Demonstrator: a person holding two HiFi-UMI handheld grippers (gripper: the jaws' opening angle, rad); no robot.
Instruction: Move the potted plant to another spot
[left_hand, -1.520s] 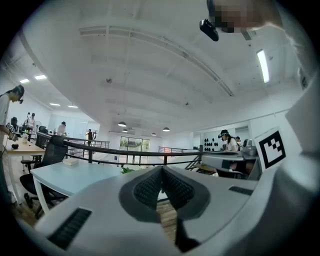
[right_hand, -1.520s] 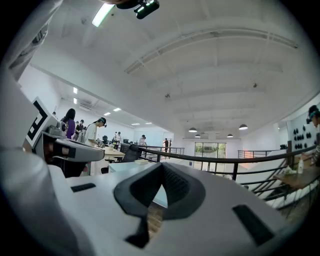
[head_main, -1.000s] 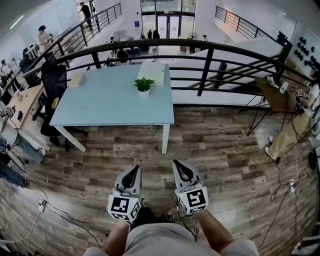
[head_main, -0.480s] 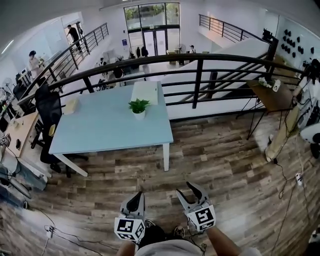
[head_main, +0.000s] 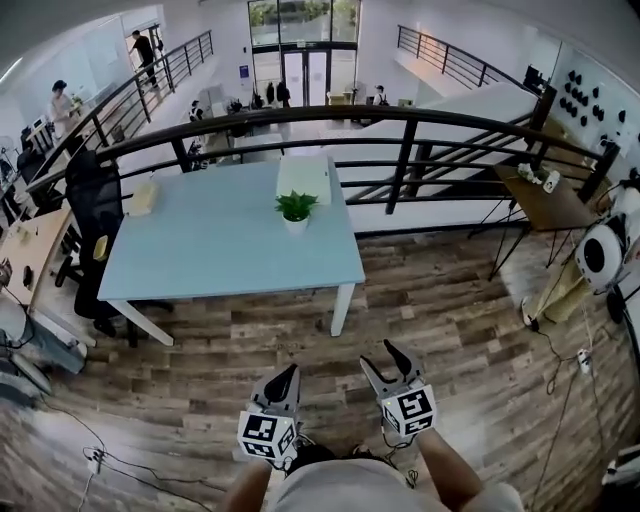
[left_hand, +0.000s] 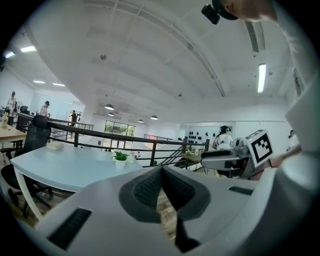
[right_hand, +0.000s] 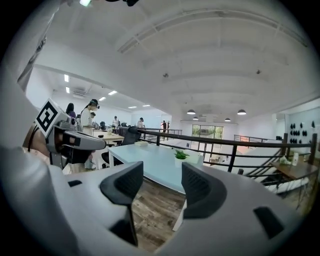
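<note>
The potted plant (head_main: 296, 211), green leaves in a small white pot, stands on the light blue table (head_main: 220, 250) near its far right part. It also shows small in the left gripper view (left_hand: 120, 159) and the right gripper view (right_hand: 181, 156). Both grippers hang low over the wooden floor, well short of the table. My left gripper (head_main: 290, 371) is shut, its pads meeting (left_hand: 161, 172) with nothing between them. My right gripper (head_main: 384, 356) is open; its jaws have just been opening, and the gap (right_hand: 162, 186) holds nothing.
A black railing (head_main: 400, 165) runs behind the table. A white box (head_main: 303, 178) and a tan object (head_main: 143, 197) lie on the table. A black office chair (head_main: 92, 215) stands at its left. A wooden side table (head_main: 545, 205) is at the right. Cables (head_main: 120, 450) trail on the floor.
The right gripper's jaws went from shut to apart. Both grippers sank lower in the head view. The table and plant sit slightly nearer and further right in the view.
</note>
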